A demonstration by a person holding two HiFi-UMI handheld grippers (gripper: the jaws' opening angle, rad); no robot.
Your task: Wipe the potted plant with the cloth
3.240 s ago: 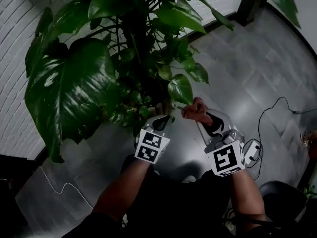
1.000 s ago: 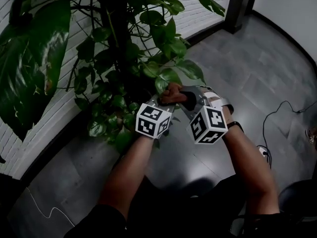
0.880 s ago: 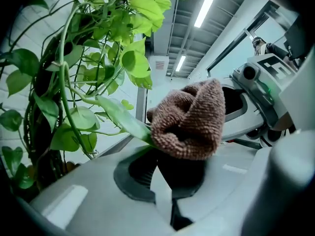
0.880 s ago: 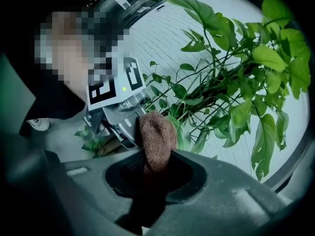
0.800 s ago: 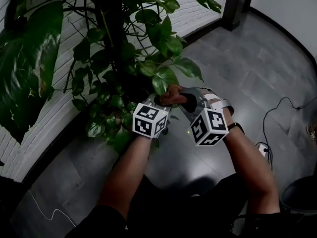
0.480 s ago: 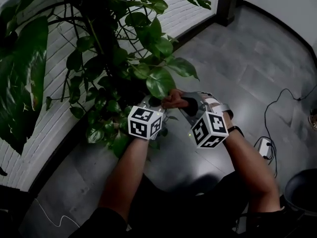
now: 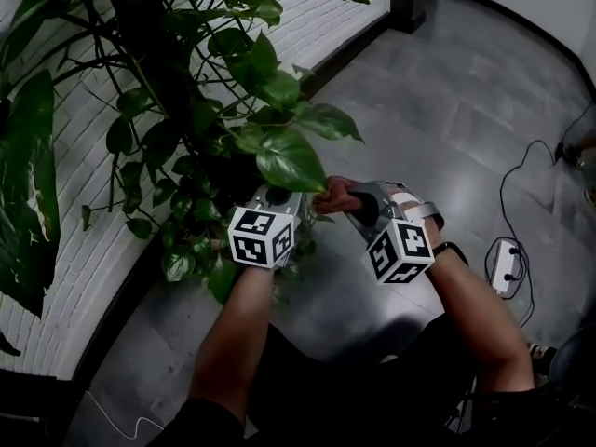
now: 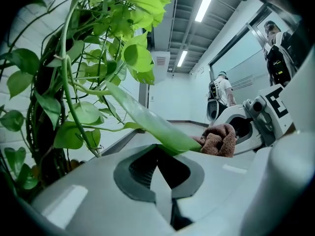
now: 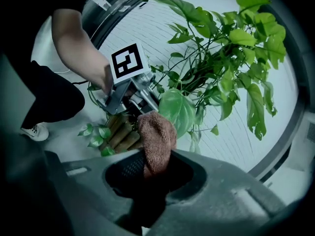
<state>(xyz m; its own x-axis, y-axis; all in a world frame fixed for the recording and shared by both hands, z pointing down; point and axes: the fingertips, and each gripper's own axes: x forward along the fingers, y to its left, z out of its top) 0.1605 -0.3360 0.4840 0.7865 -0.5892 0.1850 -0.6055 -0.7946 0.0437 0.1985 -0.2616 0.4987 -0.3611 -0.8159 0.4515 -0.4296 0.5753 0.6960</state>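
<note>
Cloth [image 9: 156, 132], soft and limp, sits clamped in the right gripper [image 9: 155, 168] while the left gripper [image 8: 165, 156] pinches a thin, likely tear-prone leaf [image 8: 147, 122] by its edge.

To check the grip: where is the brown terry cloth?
Head view, centre: the brown terry cloth is clamped in the right hand-held gripper, beside the broad green leaf.

floor [image 7: 447, 110]: grey tile | cable [image 7: 503, 194] + white box [image 7: 506, 268] rt side

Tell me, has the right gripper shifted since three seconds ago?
Yes. The right gripper, shut on the cloth, has moved left, away from the white power box on the floor and up to the leaf held by the left gripper.
</note>
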